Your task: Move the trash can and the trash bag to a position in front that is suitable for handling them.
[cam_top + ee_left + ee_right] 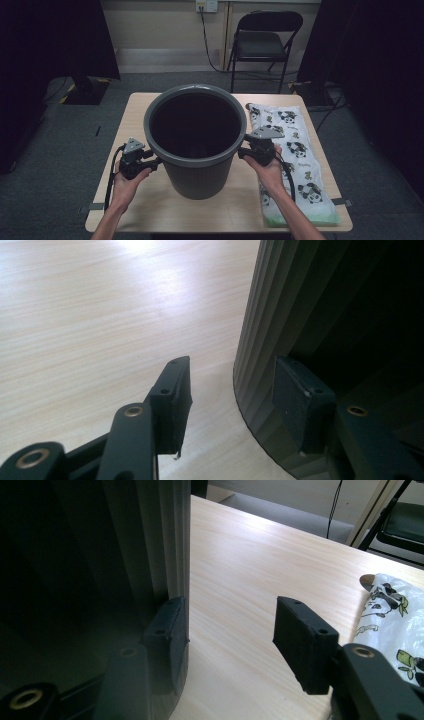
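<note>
A grey bin (195,142) is stood upright at the middle of the desk (135,112). The left claw (150,162) is held at the bin's left side and the right claw (243,150) at its right side, each just under the rim. Both claws are spread wide, one jaw of each being set inside the wall and one outside, nothing being gripped. A panda-printed bag (292,155) is laid along the desk's right edge.

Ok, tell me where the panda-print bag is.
In the high view the panda-print bag lies flat along the table's right edge, beside the grey bin, under the right gripper.
</note>
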`<control>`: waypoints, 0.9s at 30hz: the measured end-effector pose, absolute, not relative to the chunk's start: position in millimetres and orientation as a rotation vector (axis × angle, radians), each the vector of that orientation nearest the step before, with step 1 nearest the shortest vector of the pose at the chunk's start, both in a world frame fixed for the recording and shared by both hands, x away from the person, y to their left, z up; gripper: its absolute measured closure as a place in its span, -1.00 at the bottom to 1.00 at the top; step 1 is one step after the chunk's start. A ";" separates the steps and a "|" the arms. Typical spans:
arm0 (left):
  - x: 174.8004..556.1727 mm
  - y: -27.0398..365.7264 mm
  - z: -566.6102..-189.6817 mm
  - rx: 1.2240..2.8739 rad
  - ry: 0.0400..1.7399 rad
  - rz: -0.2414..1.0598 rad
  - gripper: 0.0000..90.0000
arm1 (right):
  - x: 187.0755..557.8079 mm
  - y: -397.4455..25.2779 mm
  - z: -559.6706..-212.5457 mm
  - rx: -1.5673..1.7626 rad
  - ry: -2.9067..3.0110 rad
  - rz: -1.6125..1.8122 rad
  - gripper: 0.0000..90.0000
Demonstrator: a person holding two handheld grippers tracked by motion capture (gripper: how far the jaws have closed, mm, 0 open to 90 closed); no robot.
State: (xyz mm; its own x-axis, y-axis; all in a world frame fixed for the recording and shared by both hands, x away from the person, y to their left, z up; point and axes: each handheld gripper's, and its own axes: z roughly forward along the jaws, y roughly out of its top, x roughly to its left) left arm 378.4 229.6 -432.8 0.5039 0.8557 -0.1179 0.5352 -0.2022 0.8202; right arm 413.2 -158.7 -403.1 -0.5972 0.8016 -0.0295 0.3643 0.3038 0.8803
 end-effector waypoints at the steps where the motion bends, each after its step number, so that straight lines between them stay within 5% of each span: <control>1: 377.5 229.7 -432.7 1.880 1.150 0.462 0.11 | 410.7 -159.9 -403.0 1.036 2.109 1.237 0.04; 22: 347.6 226.5 -433.9 1.895 1.081 0.333 0.18 | 373.4 -177.4 -402.9 1.027 2.162 1.272 0.06; 27: 349.4 228.1 -435.6 1.886 1.089 0.311 0.09 | 372.2 -179.6 -403.3 1.028 2.157 1.266 -0.07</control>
